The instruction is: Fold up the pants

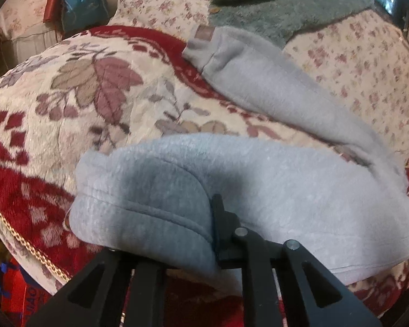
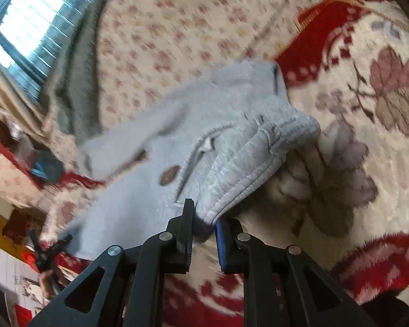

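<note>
Gripping grey pants at waistband, right gripper jaws nearly closed on fabric; left gripper pinching a cuff w/ jaws clamped, over floral blanket.

Both wrist views sit close above the bed, looking along their fingers; they share the grey pants and the red floral blanket; a window at 10 o'clock in the right view.

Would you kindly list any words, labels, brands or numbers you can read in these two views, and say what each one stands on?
"JIAO": partial blue letters on the red packaging at the lower left of the left wrist view; the rest is cut off.
Brown patch on the grey pants cuff: too blurred to read.
Oval brown patch near the waistband: too blurred to read.
Nothing else is legible.
</note>
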Available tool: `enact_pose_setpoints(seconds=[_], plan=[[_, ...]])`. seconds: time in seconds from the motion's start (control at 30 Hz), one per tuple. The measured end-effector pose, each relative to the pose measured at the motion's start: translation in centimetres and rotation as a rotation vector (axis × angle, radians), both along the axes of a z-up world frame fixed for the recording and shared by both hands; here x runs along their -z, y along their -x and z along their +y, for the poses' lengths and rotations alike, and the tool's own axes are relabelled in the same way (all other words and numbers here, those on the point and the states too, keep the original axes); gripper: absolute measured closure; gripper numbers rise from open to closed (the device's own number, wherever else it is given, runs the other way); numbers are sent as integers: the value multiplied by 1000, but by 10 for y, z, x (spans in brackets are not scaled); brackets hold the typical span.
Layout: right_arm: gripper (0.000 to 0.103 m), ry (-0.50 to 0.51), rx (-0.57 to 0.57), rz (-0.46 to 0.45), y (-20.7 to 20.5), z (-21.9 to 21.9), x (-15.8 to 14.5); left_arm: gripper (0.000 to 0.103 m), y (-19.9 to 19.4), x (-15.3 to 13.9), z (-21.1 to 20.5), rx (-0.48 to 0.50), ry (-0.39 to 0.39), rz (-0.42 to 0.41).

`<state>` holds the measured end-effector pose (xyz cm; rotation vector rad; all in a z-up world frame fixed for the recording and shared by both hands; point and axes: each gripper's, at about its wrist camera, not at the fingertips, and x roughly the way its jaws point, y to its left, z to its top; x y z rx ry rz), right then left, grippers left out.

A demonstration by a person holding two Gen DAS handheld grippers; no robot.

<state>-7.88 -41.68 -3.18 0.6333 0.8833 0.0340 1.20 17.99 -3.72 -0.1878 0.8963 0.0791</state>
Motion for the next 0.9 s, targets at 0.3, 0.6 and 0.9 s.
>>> enact_pose_setpoints(seconds=[0.3,0.6,0.9], plan=[[47,277,163,97,13,-16,-29,19,16,-3,40,-92,122,-36],[31,116,-173,-117,-30,74,-73,15,-1,-7,49,-137,183,-38],[32,251,-844,-222,-133,354,-44,15,-1,-12,55,-163,198,-27]])
